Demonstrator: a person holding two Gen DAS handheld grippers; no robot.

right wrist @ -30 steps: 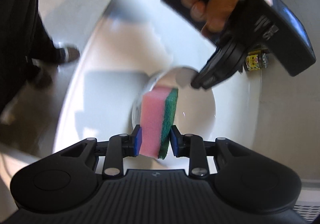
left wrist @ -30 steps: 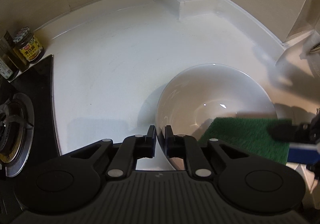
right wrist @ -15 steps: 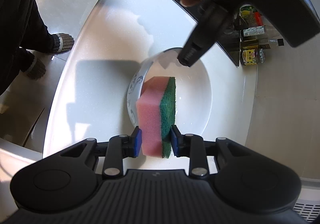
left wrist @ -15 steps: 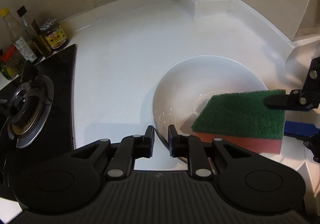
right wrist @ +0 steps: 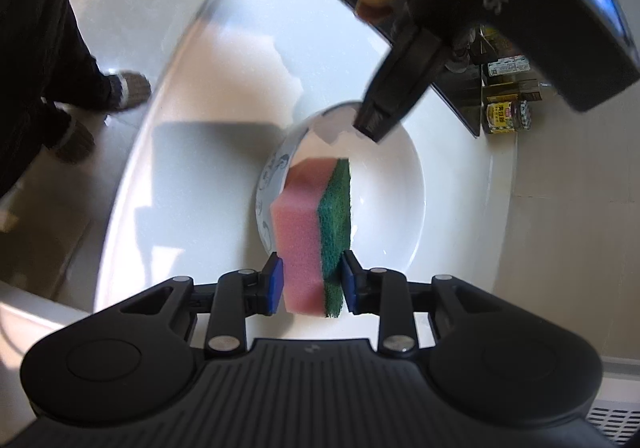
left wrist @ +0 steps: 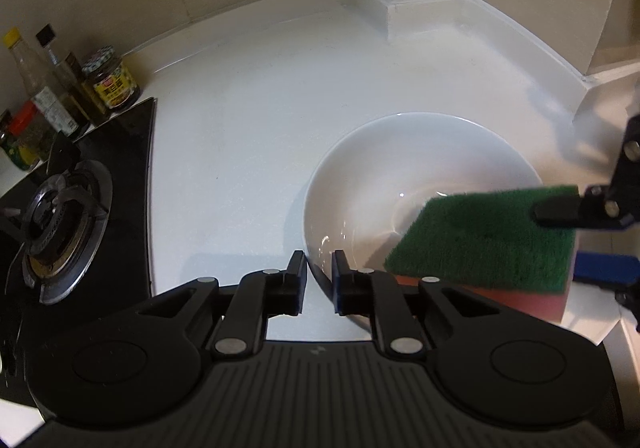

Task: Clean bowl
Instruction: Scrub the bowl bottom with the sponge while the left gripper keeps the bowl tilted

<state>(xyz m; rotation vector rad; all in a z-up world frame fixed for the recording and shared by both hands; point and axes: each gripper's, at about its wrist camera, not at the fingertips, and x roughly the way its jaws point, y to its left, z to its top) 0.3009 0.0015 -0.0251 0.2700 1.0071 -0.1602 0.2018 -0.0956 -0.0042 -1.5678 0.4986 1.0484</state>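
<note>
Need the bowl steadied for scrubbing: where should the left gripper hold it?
The thin rim of the bowl nearest the left gripper, from above, one finger inside, one outside: only the rim fits the jaws. They have just been closing and pinch it there.

Surface finishes on the countertop.
Glossy white ceramic bowl is gleaming; pink foam sponge with rough green scouring layer is looking matt, porous.
</note>
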